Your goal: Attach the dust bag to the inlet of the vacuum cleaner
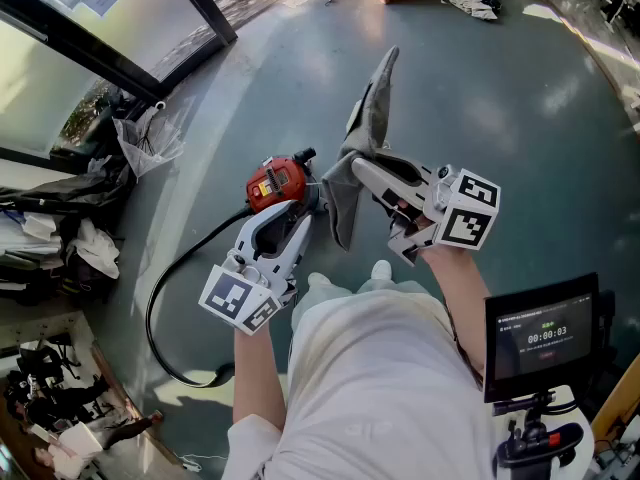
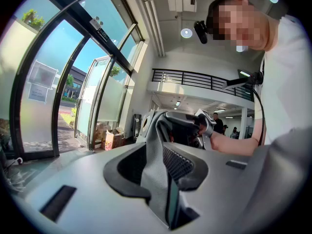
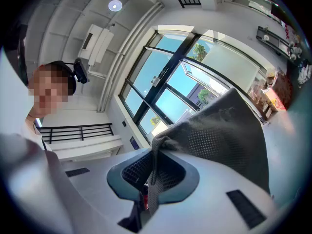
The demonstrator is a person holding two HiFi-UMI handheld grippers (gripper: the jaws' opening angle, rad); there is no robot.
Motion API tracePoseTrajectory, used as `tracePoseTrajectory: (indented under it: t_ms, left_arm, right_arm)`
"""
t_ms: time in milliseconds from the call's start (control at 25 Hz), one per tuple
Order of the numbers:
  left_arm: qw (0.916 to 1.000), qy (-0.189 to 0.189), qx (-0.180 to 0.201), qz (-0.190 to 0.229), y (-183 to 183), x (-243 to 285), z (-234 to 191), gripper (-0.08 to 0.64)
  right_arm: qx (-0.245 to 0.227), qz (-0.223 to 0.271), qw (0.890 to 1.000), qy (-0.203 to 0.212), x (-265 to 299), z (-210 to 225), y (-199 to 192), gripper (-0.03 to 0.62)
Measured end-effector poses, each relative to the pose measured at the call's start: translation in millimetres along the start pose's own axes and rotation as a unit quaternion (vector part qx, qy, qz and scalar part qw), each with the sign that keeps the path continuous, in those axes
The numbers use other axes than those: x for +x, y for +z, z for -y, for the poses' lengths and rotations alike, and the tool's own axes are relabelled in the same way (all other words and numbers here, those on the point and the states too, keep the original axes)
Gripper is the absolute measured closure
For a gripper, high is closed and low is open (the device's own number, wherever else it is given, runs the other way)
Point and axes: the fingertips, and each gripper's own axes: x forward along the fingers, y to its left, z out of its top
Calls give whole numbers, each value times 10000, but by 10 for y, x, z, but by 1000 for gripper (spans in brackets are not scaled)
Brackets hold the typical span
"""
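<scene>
You are pinching the grey dust bag [image 1: 372, 118] in both claws, left gripper [image 1: 308, 206] and right gripper [image 1: 354, 167] each clamping its cloth, just beside the red vacuum cleaner [image 1: 276, 182]; be keeping the mouth stretched while aiming at the inlet
</scene>
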Motion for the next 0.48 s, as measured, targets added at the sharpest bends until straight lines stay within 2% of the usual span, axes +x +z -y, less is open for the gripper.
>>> tracePoseTrajectory:
  t_ms: [120, 240, 360, 480]
  left_arm:
    - [9999, -95, 30, -129, -13, 64, 49, 453]
    - [9998, -178, -54, -87, -65, 149, 30, 453]
    - [9992, -375, 19, -146, -178, 200, -441, 437]
    - [9960, -519, 530, -498, -255, 203, -1010, 356]
  right_arm:
    - [-14, -8, 10000, -20, 24, 2, 47, 565]
    - [10, -58, 10000, -52, 39, 74, -4, 565]
    - [36, -221, 9997, -115, 523, 331, -220, 565]
    - [51, -399, 9989, -241, 1179, 532, -388, 565]
